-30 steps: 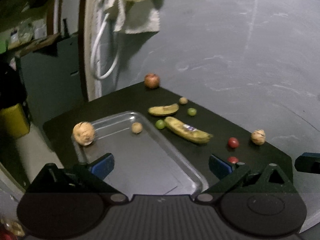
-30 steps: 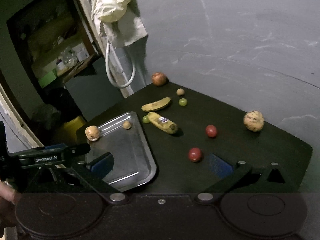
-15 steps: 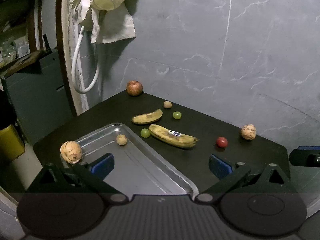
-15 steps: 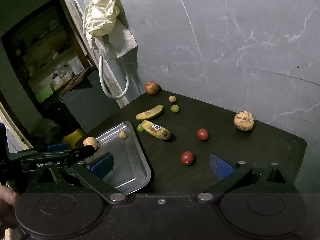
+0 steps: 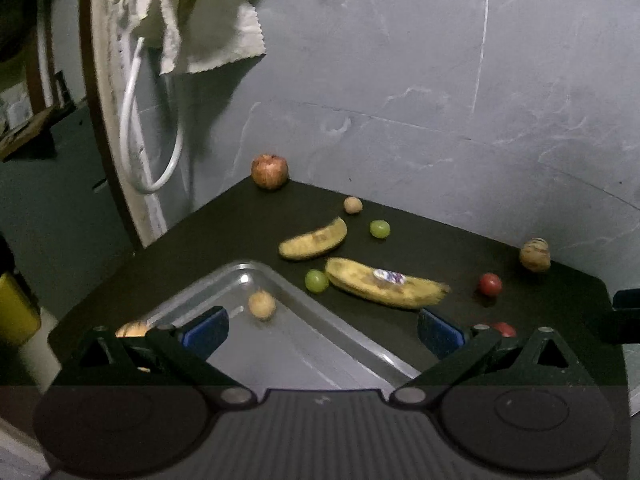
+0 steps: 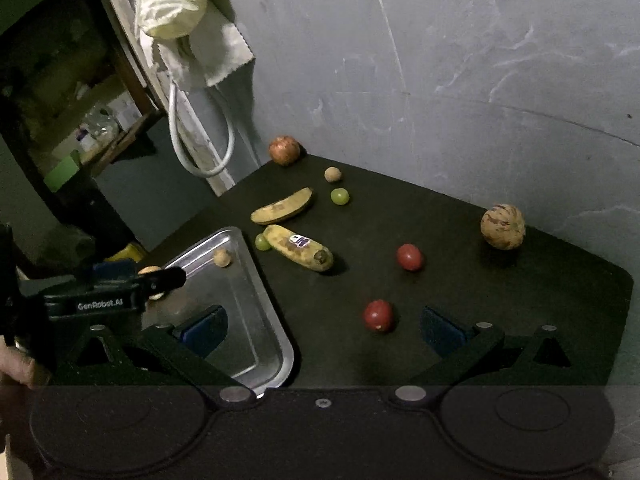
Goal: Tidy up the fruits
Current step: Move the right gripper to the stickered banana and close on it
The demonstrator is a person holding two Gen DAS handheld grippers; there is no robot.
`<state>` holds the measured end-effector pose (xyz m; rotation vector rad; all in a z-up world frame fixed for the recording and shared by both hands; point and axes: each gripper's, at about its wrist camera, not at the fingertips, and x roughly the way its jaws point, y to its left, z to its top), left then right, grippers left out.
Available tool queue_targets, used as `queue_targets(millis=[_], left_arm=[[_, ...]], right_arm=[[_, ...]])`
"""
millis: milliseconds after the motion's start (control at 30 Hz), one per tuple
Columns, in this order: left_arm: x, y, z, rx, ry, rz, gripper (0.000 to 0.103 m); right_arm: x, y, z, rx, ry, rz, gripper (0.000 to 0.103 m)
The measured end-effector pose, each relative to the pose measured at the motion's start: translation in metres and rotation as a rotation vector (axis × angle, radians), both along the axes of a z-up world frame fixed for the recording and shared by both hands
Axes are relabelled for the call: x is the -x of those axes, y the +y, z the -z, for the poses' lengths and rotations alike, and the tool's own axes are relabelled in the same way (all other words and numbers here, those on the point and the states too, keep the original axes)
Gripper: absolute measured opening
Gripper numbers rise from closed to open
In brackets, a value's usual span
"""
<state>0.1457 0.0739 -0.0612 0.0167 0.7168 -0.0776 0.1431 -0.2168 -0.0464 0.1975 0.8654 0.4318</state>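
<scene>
A steel tray (image 5: 240, 268) lies on the black table and holds a small tan fruit (image 5: 262, 305). A striped tan fruit (image 5: 132, 329) at the tray's left is partly hidden behind my left finger. Beyond the tray lie two bananas (image 5: 314, 240) (image 5: 384, 284), two green grapes (image 5: 317, 281) (image 5: 379, 229), an apple (image 5: 270, 171) and two tomatoes (image 6: 409, 257) (image 6: 378, 315). A striped melon (image 6: 503, 226) sits far right. My left gripper (image 5: 322, 330) hangs open over the tray. The right gripper (image 6: 324, 326) is open and empty, with the near tomato just ahead.
A small tan ball (image 5: 353, 205) sits near the back wall. A white hose and cloth (image 5: 192, 32) hang at the table's left corner. A yellow container (image 5: 16, 312) stands below the table's left edge. A hand (image 6: 16, 368) holds the left gripper.
The left gripper has moved forward over the tray, so its left finger now covers most of the striped tan fruit. The right gripper has edged closer to the tomatoes. No fruit has moved.
</scene>
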Motion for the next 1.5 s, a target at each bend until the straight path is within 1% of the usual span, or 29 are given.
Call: queue_targets(millis=[167, 367, 433, 567, 633, 700, 833, 967, 1033, 1100, 1133, 1200, 1300, 1500], left_arm=[[-0.027, 0.012, 0.008, 0.026, 0.006, 0.026, 0.102], [-0.055, 0.014, 0.012, 0.071, 0.015, 0.078, 0.102], [-0.061, 0.013, 0.013, 0.075, 0.009, 0.09, 0.102], [-0.072, 0.018, 0.017, 0.089, 0.022, 0.11, 0.102], [-0.082, 0.023, 0.019, 0.087, 0.043, 0.152, 0.102], [-0.093, 0.028, 0.019, 0.079, 0.048, 0.194, 0.102], [-0.116, 0.042, 0.02, 0.047, 0.057, 0.319, 0.102], [-0.136, 0.056, 0.023, 0.046, 0.08, 0.432, 0.102], [-0.146, 0.06, 0.024, 0.036, 0.083, 0.483, 0.102], [-0.158, 0.065, 0.026, 0.03, 0.094, 0.514, 0.102], [-0.165, 0.067, 0.028, 0.028, 0.1, 0.522, 0.102], [-0.175, 0.071, 0.032, 0.034, 0.113, 0.535, 0.102], [-0.184, 0.073, 0.036, 0.027, 0.118, 0.545, 0.102], [-0.193, 0.067, 0.045, 0.026, 0.143, 0.609, 0.102]], right_arm=[[-0.018, 0.02, 0.004, 0.047, -0.003, -0.008, 0.102], [-0.039, 0.036, 0.013, 0.075, 0.005, -0.005, 0.102], [-0.045, 0.042, 0.014, 0.085, 0.004, -0.007, 0.101], [-0.059, 0.054, 0.017, 0.117, -0.011, -0.076, 0.1], [-0.07, 0.063, 0.019, 0.14, -0.024, -0.139, 0.099], [-0.081, 0.075, 0.022, 0.174, -0.037, -0.205, 0.095], [-0.105, 0.104, 0.029, 0.246, -0.079, -0.353, 0.089], [-0.125, 0.132, 0.043, 0.285, -0.095, -0.453, 0.085], [-0.134, 0.144, 0.055, 0.312, -0.098, -0.496, 0.081], [-0.142, 0.153, 0.066, 0.341, -0.084, -0.525, 0.073], [-0.146, 0.157, 0.072, 0.356, -0.076, -0.537, 0.072], [-0.151, 0.163, 0.08, 0.378, -0.068, -0.557, 0.065], [-0.156, 0.167, 0.087, 0.402, -0.055, -0.573, 0.06], [-0.163, 0.17, 0.095, 0.427, -0.03, -0.587, 0.06]])
